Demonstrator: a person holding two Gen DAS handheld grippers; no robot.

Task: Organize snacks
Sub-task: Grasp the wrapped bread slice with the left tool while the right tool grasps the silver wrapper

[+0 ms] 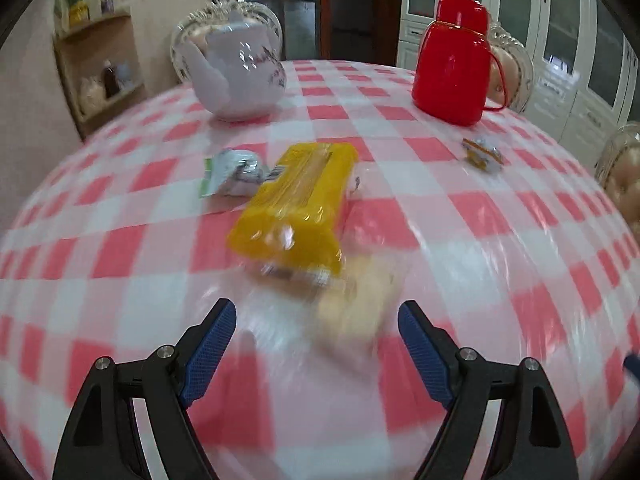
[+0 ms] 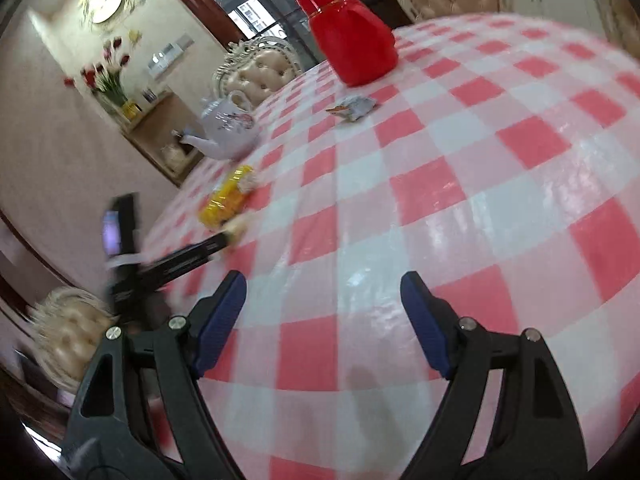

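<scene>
A yellow snack pack (image 1: 296,200) lies in the middle of the checked table. A blurred pale wrapped snack (image 1: 356,308) lies just in front of it, between and a little beyond my left gripper's open fingers (image 1: 316,316). A green and silver packet (image 1: 230,172) lies left of the yellow pack. A small orange and white packet (image 1: 482,154) lies further right, near the red flask. My right gripper (image 2: 323,292) is open and empty above bare tablecloth. In the right wrist view the yellow pack (image 2: 226,198) lies far left with the left gripper's arm (image 2: 180,260) reaching to it, and the small packet (image 2: 352,107) lies ahead.
A white teapot (image 1: 240,76) stands at the back left and a red flask (image 1: 454,64) at the back right of the red and white checked table (image 1: 500,240). Padded chairs (image 2: 260,68) stand around the table. A wooden shelf (image 1: 100,72) stands against the wall.
</scene>
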